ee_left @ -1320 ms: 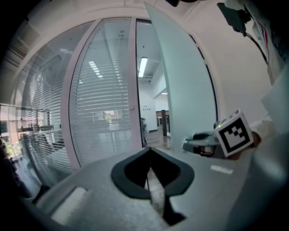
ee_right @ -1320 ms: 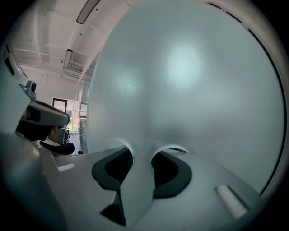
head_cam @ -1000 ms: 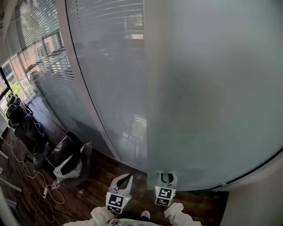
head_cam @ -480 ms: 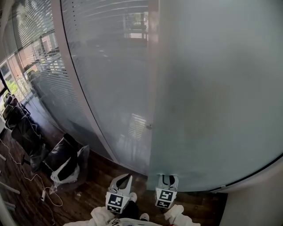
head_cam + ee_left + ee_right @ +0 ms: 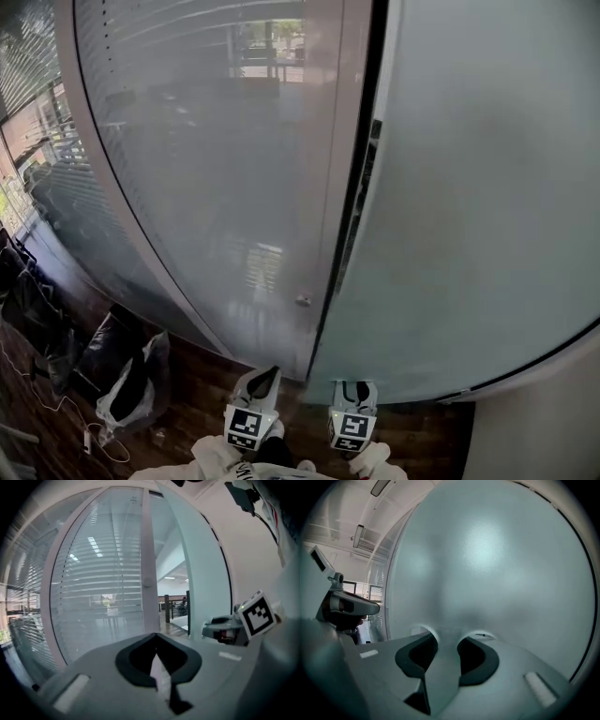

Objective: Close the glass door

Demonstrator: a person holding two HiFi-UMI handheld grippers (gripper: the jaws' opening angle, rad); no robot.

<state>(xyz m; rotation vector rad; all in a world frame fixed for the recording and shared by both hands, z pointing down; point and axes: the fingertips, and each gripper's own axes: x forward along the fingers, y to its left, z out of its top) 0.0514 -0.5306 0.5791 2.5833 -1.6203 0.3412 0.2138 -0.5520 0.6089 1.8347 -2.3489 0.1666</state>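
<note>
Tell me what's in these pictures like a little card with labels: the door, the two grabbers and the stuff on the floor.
Door: frosted glass door, not fully closed
Gap: dark slit along the door's left edge, with a room showing through it in the left gripper view
Left gripper: fingers together, holding nothing
Right gripper: fingers apart, facing the frosted glass, holding nothing
Floor: dark wood, with bags lying at the left

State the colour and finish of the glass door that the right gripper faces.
The glass door is frosted, pale blue-grey, not see-through. It shows best in the right gripper view.
</note>
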